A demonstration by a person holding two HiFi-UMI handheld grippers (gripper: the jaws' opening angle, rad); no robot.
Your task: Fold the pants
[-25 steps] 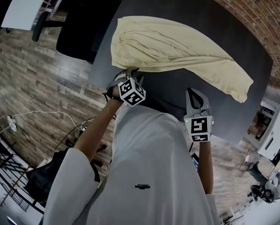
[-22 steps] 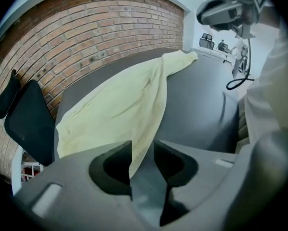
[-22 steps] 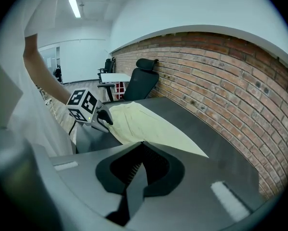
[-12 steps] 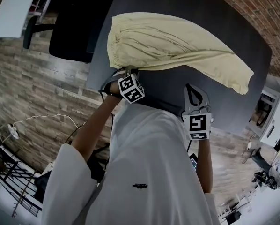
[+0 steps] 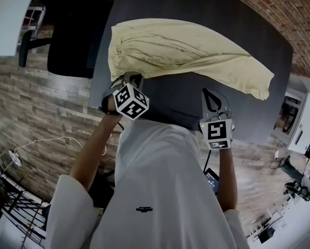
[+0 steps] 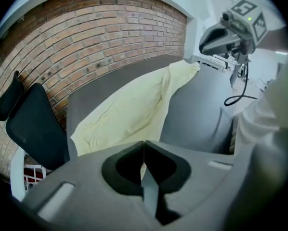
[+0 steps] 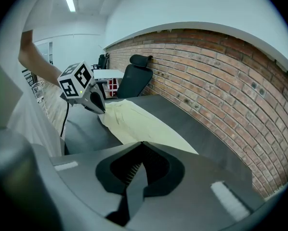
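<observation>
Pale yellow pants (image 5: pixel 186 48) lie spread across the dark grey table (image 5: pixel 186 100), waist at the left and legs trailing right. My left gripper (image 5: pixel 132 77) is at the waist's near corner. Its jaws are shut, with a sliver of yellow cloth between them in the left gripper view (image 6: pixel 144 142). The right gripper view shows its tip on the pants' edge (image 7: pixel 103 110). My right gripper (image 5: pixel 207 91) hovers over bare table near the front edge, short of the pants (image 7: pixel 134 124), shut and empty (image 7: pixel 142 143).
A black office chair (image 5: pixel 67 40) stands off the table's far left corner. A brick wall (image 5: pixel 279 9) runs behind the table. A white desk (image 5: pixel 10 19) is at the far left, and a cable (image 5: pixel 41 139) lies on the wood floor.
The left gripper has edged left and up a little at the waist's near corner. The right gripper has kept still. The whole head view has shifted slightly.
</observation>
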